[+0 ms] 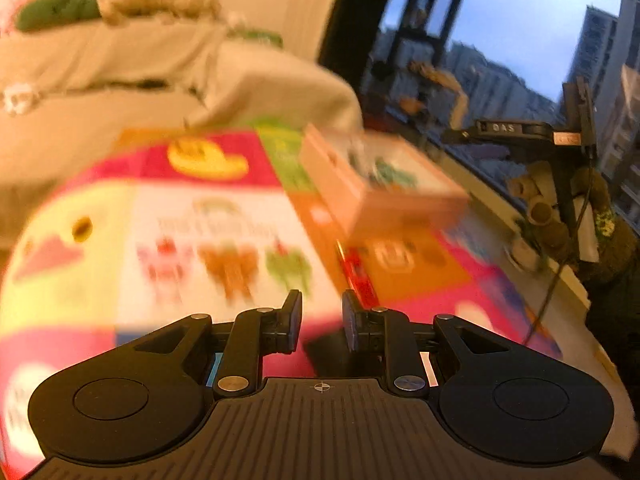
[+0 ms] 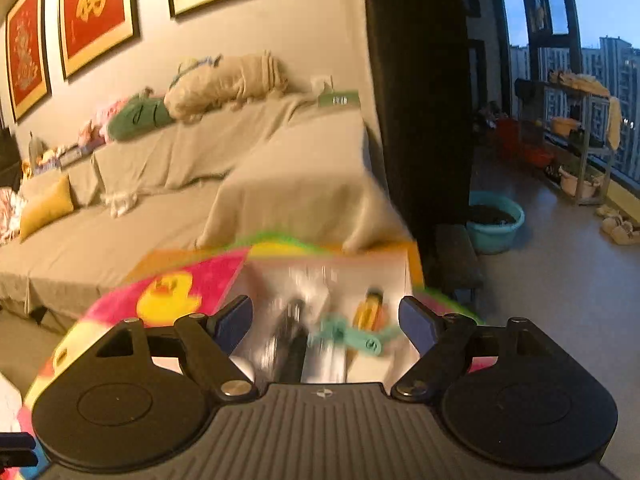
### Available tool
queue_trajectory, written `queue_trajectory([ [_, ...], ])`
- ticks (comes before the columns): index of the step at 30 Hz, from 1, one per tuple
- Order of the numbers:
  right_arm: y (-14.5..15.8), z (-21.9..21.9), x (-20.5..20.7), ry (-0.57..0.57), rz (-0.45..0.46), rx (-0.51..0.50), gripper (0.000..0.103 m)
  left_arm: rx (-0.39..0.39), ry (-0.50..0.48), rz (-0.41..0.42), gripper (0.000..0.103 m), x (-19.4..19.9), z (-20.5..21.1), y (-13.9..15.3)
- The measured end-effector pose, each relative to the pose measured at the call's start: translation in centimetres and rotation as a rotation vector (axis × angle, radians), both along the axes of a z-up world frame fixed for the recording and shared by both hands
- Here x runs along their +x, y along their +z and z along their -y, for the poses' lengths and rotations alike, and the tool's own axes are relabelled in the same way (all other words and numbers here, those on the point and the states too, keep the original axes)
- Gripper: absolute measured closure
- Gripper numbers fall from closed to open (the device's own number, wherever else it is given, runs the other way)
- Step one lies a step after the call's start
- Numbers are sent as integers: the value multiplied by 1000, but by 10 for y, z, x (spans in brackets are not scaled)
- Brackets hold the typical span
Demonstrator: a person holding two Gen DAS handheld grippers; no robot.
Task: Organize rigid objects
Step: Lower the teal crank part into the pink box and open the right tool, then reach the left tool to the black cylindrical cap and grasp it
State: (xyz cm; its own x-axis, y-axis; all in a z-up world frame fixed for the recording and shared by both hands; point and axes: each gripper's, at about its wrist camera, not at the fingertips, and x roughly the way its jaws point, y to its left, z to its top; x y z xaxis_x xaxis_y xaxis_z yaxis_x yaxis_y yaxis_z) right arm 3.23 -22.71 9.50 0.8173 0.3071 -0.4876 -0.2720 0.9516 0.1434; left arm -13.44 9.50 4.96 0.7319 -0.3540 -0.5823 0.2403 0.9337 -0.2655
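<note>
A shallow box (image 2: pixel 332 280) lies on a bright play mat (image 2: pixel 188 284), near the mat's far edge, and holds a few blurred things: a dark tool (image 2: pixel 290 332), a teal piece (image 2: pixel 352 336) and a yellow-handled tool (image 2: pixel 370 308). The right gripper (image 2: pixel 326 320) hovers just over this box with its jaws spread wide and nothing between them. In the left wrist view a box (image 1: pixel 380 184) shows as a pale cardboard block toward the mat's (image 1: pixel 224 240) far right corner; whether it is the same box cannot be told. The left gripper (image 1: pixel 320 320) hangs above the mat's near part, its jaws drawn close together with a narrow gap, pinching nothing. A cloth-covered sofa (image 2: pixel 240 168) stands behind the mat.
</note>
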Motion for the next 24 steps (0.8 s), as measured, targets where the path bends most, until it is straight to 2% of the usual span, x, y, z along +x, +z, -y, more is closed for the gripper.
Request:
queue_trajectory([
  [6,-52,-30,-61,82,-42,-119,22,56,-103,-58,79,-17,29,-16],
  [10,-75,-65,-87,191,-97,-131,22,122,-134,-75,79,-19,47,-25],
  [14,-84,-101,-85,240,-152,-82,22,156,-133,-84,79,-19,54,-32],
  [18,-92,-131,-76,248,-142,-117,23,167,-134,-83,79,-20,56,-32],
  [19,-96,-136,-73,245,-142,-133,31,168,-135,-84,79,-19,56,-32],
  [20,-97,-138,-70,242,-144,-149,52,171,-137,-85,79,-18,56,-31],
  [22,-100,-135,-69,253,-150,-164,63,171,-140,-83,79,-15,56,-31],
  [23,-100,-131,-70,251,-153,-162,74,170,-142,-81,79,-12,57,-31],
  [24,-100,-124,-72,247,-158,-167,80,171,-144,-76,79,-10,57,-31],
])
